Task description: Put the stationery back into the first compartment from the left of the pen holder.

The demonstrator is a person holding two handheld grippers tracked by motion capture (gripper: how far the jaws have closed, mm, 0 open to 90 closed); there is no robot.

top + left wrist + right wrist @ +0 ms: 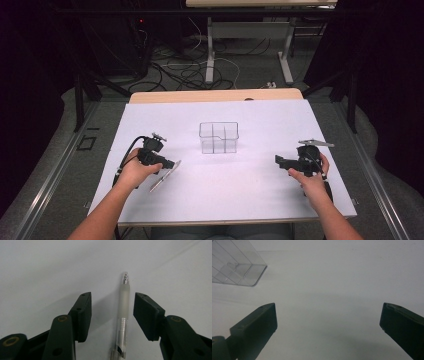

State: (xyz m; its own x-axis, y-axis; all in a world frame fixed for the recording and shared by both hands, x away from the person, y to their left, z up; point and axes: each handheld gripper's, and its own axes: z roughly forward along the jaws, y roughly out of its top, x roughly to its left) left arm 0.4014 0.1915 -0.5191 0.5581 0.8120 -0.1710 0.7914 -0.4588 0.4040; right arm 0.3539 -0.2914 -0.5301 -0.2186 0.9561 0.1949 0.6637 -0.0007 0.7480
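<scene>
Left gripper (112, 315): jaws part open, straddling pen (123, 315) lying flat on sheet; pads clear of it on both sides. Right gripper (328, 322): jaws wide, holding nothing; clear organizer (234, 265) ahead-left.

We see a pen (124, 315) of clear plastic with a frosted, matt grip; the left gripper (112, 312) has matt black plastic pads beside it. At upper left of the right gripper view, the organizer (235, 266) looks like glossy transparent plastic; the table (260, 185) cover looks smooth, matt white.
</scene>
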